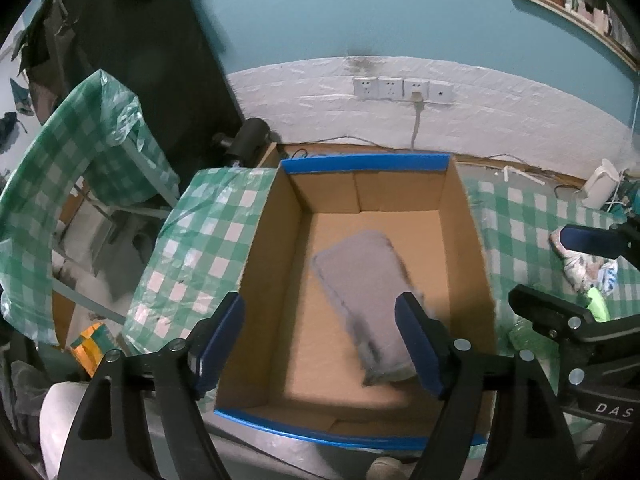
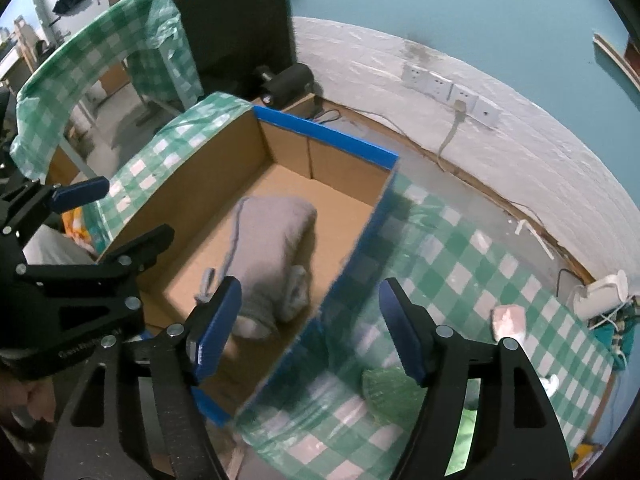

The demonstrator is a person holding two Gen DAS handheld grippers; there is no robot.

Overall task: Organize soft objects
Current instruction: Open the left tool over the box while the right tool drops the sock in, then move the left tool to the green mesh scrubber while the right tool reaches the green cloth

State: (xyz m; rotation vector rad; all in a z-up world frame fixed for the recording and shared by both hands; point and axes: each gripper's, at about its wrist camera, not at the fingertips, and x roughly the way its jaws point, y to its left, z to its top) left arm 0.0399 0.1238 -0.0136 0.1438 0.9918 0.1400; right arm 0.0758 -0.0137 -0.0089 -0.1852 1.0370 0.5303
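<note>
Over the cardboard box (image 1: 276,224), left gripper (image 1: 328,344) spread wide, nothing between the blue pads. Down on the box floor, a folded grey towel (image 1: 360,284), lying slantwise toward the right wall, apart from both fingers. One soft thing stowed, then, by the look of it.

Off to the right, right gripper (image 2: 310,328) likewise spread and holding nothing, straddling the blue-taped right wall of the box, one finger over the inside, the other over the green checked tablecloth (image 2: 500,276). Same grey towel plain below it, rolled edge toward the camera.

Still out on the cloth: a pale pinkish soft item (image 2: 508,320) well to the right near the white kettle (image 2: 604,292), a green crinkled piece (image 2: 390,396) just beside the right finger, and a bright green scrap further toward the near edge, too small to name. Mixed white cloth (image 1: 576,268) also visible past the right gripper in the left view.

Early going, on this evidence: one item boxed, several left to gather, plenty of room in the box
</note>
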